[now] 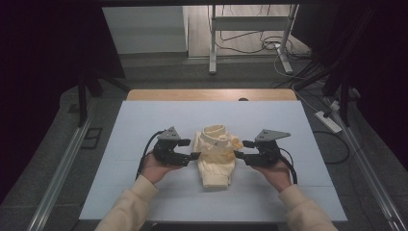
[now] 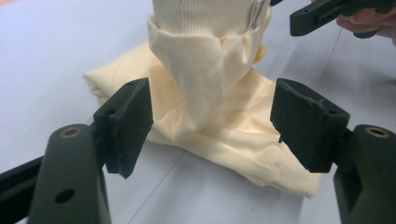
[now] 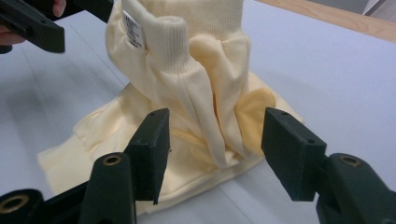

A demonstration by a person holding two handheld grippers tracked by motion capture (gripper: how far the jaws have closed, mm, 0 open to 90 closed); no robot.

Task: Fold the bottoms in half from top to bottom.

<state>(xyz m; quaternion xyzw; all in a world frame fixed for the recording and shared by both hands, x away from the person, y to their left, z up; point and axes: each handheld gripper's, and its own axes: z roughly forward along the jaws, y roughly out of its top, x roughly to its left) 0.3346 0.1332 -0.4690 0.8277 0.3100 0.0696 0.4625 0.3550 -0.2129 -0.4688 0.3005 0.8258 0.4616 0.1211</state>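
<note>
A pale blue-white table top (image 1: 144, 192) spreads over the middle of the high view, with a strip of wood (image 1: 211, 94) along its far edge and a dark floor beyond, where a white metal stand (image 1: 250, 29), loose cables (image 1: 260, 45) and a power strip (image 1: 328, 121) lie toward the upper right of the frame. At the centre of the sheet sits the cream knitted garment (image 1: 215, 156), folded into a compact bundle with its ribbed collar standing up at the top and a ribbed hem at the lower end. It looks light, soft and floppy, likely to sag and unfold when lifted from one point, so the thicker ribbed edges or the stacked folds at its sides seem the surest places to pinch. The left gripper (image 1: 185, 149) sits just beside its left edge and the right gripper (image 1: 244, 149) just beside its right edge; each gripper view shows black jaws spread wide with fabric between them, not yet closed on it. A small white label (image 3: 133, 29) hangs at the collar. Nothing on the table stands in the way.
</note>
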